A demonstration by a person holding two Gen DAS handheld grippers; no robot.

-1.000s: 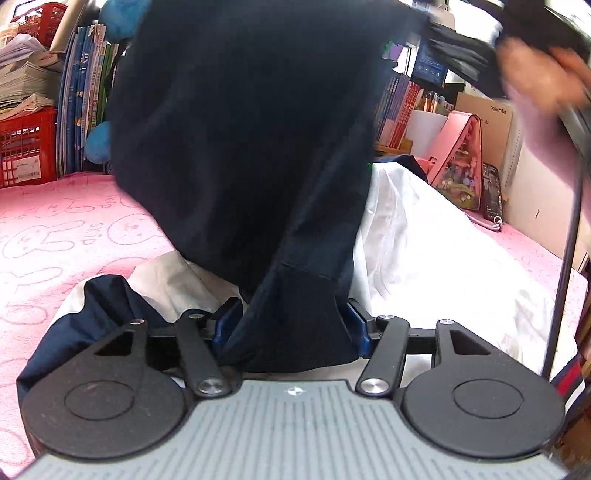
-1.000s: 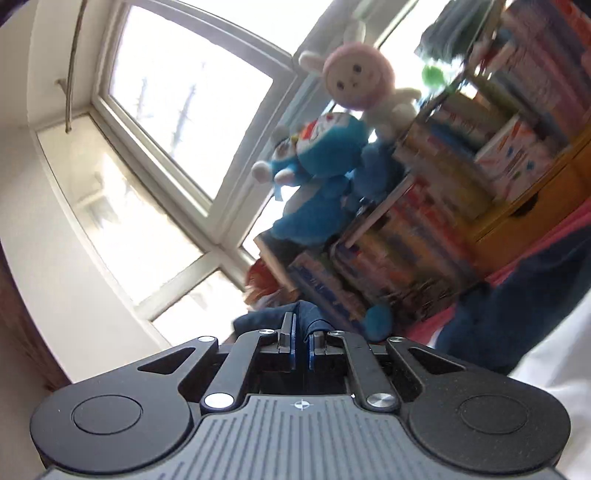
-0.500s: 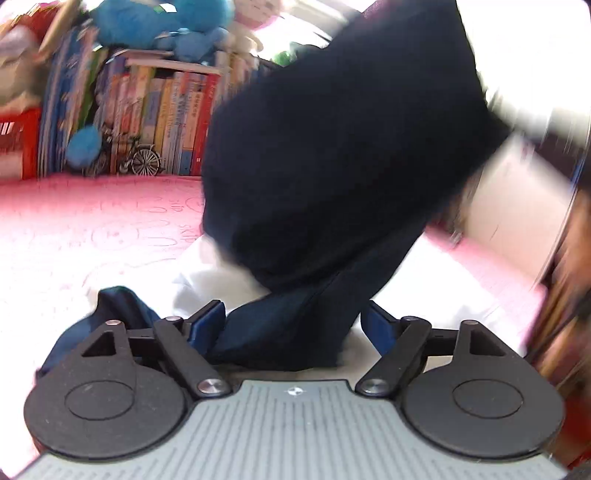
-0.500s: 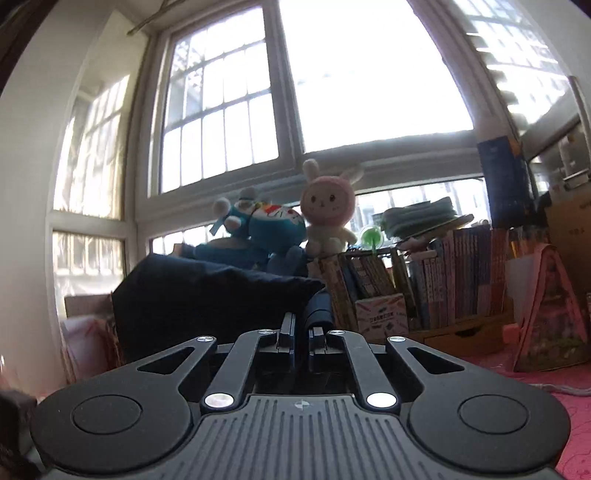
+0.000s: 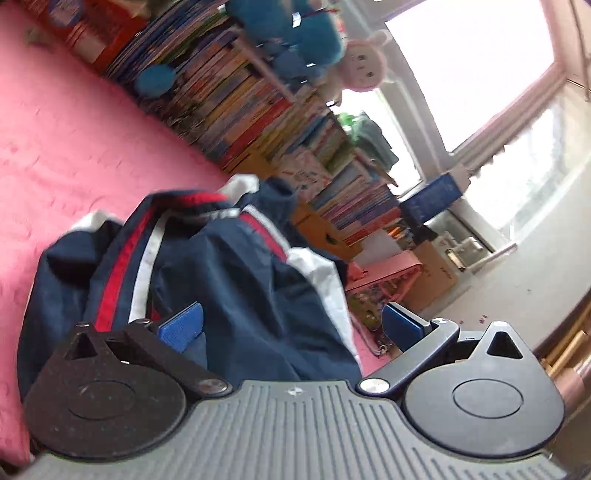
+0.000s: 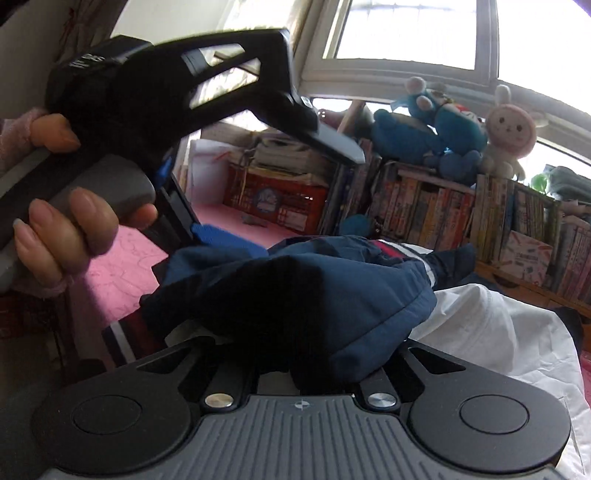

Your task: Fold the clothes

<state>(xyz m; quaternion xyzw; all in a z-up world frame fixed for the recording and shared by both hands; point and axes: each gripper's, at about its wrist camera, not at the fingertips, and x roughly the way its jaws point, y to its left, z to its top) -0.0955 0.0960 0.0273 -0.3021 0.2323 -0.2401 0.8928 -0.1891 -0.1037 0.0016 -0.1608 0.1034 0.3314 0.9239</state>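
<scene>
One navy nylon jacket with red and white stripes (image 5: 236, 280) lies heaped on the pink patterned bedspread (image 5: 74, 147), and one white garment (image 6: 491, 332) spreads beside it at the near right in the right wrist view. Two handheld grippers are present. The left gripper (image 5: 291, 325) stands wide apart, its two blue pads (image 5: 181, 326) spread on either side of the jacket's bulk, the left pad lying against the cloth and the right pad clear of it, so nothing is clamped. The same tool appears in the right wrist view at upper left, carried in the person's left hand (image 6: 70, 229), one blue pad touching the jacket's far edge. The right gripper (image 6: 303, 373) is buried under a dark fold of the jacket that drapes over its fingers; whether they pinch the cloth cannot be told. Along the far side of the bed runs one low bookshelf packed with colourful books (image 6: 443, 210). On its top sit two plush toys: one blue cat doll (image 6: 424, 125) and one pink-and-white rabbit doll (image 6: 506, 129). One red plastic crate (image 6: 277, 199) stands at the far left. Bright white-framed windows (image 6: 406, 33) rise behind the shelf.
</scene>
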